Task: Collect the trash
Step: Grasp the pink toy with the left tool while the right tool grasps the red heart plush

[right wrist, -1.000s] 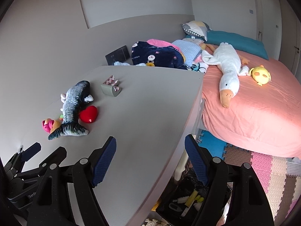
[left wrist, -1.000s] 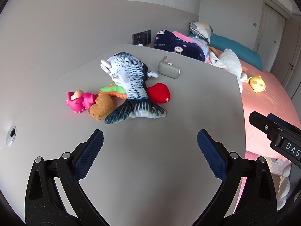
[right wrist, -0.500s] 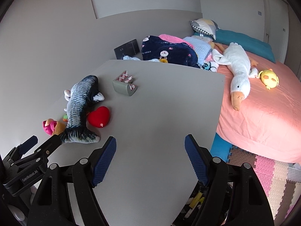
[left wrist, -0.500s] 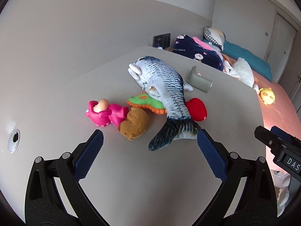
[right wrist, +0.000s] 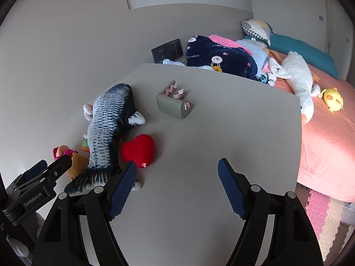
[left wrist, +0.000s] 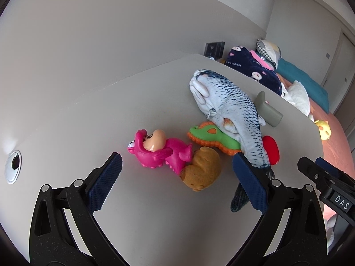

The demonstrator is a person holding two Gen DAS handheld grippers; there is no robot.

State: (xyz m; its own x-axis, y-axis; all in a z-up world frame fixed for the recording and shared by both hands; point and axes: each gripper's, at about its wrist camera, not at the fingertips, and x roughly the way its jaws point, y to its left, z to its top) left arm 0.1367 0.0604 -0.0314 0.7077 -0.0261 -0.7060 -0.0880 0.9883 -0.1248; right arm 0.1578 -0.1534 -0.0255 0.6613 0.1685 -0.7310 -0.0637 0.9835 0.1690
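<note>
A grey L-shaped foam corner guard with red-printed adhesive strips [right wrist: 174, 105] lies mid-desk toward the far edge of the pale grey desk [right wrist: 199, 155], apart from a plush fish [right wrist: 111, 119], red plush heart [right wrist: 138, 149] and pink plastic toy [left wrist: 159, 150] clustered by the wall-side edge. The desk's right edge meets a pink bed [right wrist: 328, 137]. The near half is bare. Left gripper [left wrist: 177, 179] and right gripper [right wrist: 177, 184] angle downward, spread wide, grasping nothing.

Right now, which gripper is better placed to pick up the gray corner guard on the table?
Right, probably. The right gripper is open with bare table ahead up to the corner guard. From the left gripper, the guard sits behind the plush fish and other toys.
</note>
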